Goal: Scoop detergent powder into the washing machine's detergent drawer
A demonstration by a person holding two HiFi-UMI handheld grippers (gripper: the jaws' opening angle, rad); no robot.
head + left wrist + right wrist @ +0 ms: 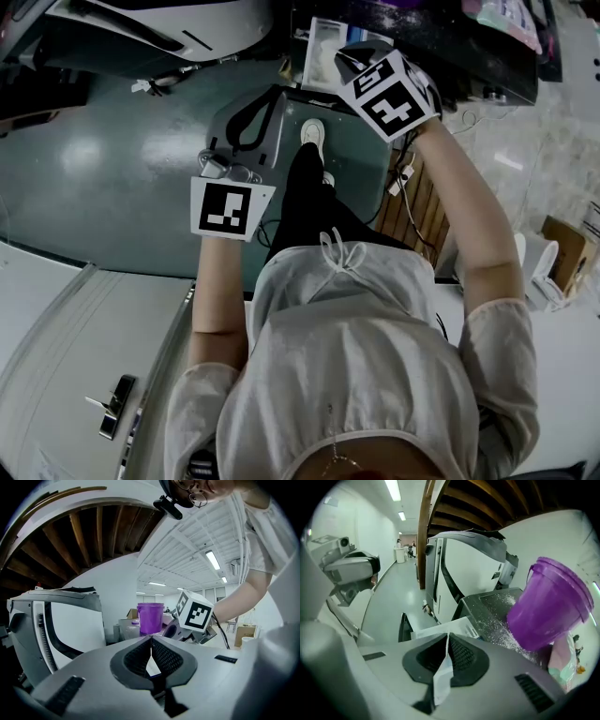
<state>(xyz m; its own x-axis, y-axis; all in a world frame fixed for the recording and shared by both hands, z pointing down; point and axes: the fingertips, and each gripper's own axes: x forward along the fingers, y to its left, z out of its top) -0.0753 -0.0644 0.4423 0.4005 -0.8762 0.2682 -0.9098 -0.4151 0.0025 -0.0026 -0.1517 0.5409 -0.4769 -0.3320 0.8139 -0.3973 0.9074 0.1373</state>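
My right gripper is shut on a thin white strip, seemingly a scoop's handle; its bowl is hidden. Just past the jaws lies the open white detergent drawer, also seen in the head view as the drawer under my right gripper. A purple tub stands on the dark washer top, which is strewn with white powder. My left gripper is shut and holds nothing. It hangs lower and to the left, pointing at the purple tub and the right gripper's marker cube.
A white machine with a black curved trim stands left of the washer. The green-grey floor spreads to the left. A person's shoe and black trouser leg are below the drawer. Cables and a wooden slat panel lie at the right.
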